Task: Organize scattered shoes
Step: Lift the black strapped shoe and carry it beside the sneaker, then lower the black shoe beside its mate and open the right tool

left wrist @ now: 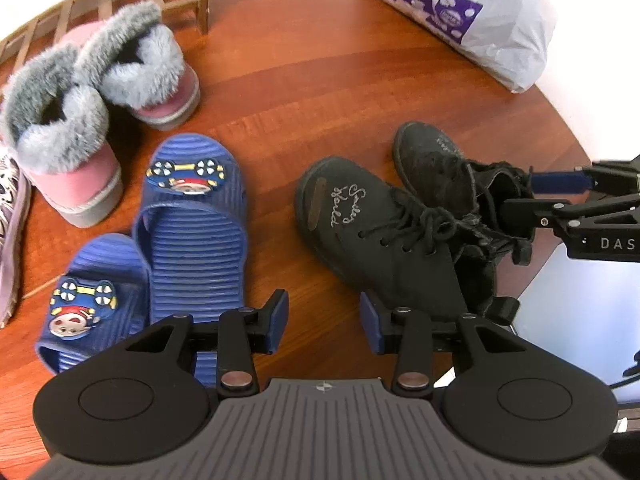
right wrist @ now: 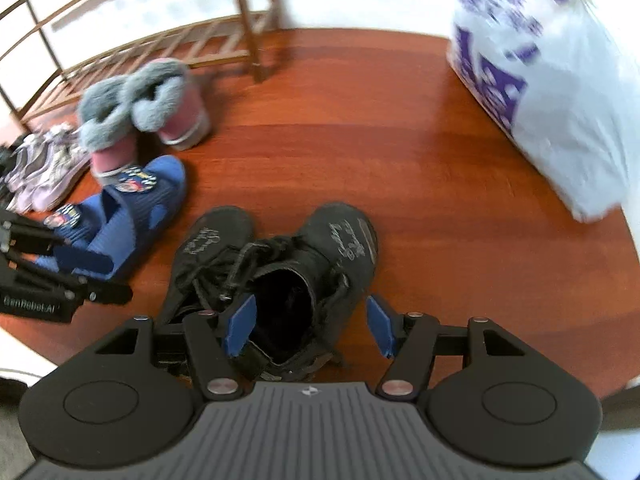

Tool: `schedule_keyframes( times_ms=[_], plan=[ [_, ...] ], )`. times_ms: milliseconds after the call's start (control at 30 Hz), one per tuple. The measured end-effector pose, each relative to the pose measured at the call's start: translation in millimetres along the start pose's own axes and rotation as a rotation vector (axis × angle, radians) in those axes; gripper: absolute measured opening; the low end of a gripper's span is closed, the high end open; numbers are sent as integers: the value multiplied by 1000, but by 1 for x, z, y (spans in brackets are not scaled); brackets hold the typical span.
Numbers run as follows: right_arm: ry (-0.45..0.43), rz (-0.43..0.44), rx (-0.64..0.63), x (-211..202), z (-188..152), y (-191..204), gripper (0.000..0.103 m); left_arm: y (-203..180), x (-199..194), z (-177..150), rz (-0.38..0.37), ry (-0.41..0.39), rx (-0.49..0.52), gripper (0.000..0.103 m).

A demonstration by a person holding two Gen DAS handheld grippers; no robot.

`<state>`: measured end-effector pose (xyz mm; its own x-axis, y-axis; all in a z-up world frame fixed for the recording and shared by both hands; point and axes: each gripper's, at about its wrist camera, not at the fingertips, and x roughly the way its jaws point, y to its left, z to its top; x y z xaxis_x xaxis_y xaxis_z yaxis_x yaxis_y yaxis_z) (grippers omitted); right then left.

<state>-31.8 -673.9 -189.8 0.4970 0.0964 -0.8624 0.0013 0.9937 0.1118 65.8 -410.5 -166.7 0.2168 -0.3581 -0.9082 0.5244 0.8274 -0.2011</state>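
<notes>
So the whole thing is hinging on where the black boots [right wrist: 276, 276] are sitting relative to the right gripper [right wrist: 310, 330]. In the right wrist view they're lying dead ahead at 12 o'clock, side by side on the wooden floor [right wrist: 360, 140], toes pointing away toward 12 and heels tucked right under the tool. Long axis is running roughly 6-to-12, so basically in line with the gripper.

The right jaws are standing apart, not clamping anything. One blue pad is hovering over the open collar of the boot on the right of the pair, the other is hanging out past its outer side at about 3 o'clock. So the ankle wall is sitting between the pads, but I'm not seeing them pressing on it.

The left gripper [left wrist: 324, 322] is also spread and empty, with bare floor between its pads. From its view the boots are lying off at 1 to 2 o'clock, and the blue slippers [left wrist: 160, 248] at 9 to 10, heels nearly touching its left finger.

I'm guessing the right hand is the nearer one for the boots, and the left is lining up for the slippers.
</notes>
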Motion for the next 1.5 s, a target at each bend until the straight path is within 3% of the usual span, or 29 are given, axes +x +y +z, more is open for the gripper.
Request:
schedule_keyframes(
  times_ms=[33,67,300,733,967,1133,1500],
  plan=[
    [4,-2,13,2,-2,-2,27,0,2,0,5,3,6,42],
    [15,-2,29,6,-5,-6,20,-1,4,0,10,6,12,42],
    [-4,-49,22,6,-3,-20,20,-5,20,3,10,28,35,42],
    [-5,3,70,7,3,-25,25,-1,45,25,0,53,9,40],
    [-11,-2,81,8,4,-22,34,-19,50,35,-4,47,76,33],
    [-29,-19,68,-1,4,-19,38,-15,45,34,0,34,76,39],
    [-105,-21,-9,-44,14,10,66,2,1,20,35,-16,52,54]
  ],
)
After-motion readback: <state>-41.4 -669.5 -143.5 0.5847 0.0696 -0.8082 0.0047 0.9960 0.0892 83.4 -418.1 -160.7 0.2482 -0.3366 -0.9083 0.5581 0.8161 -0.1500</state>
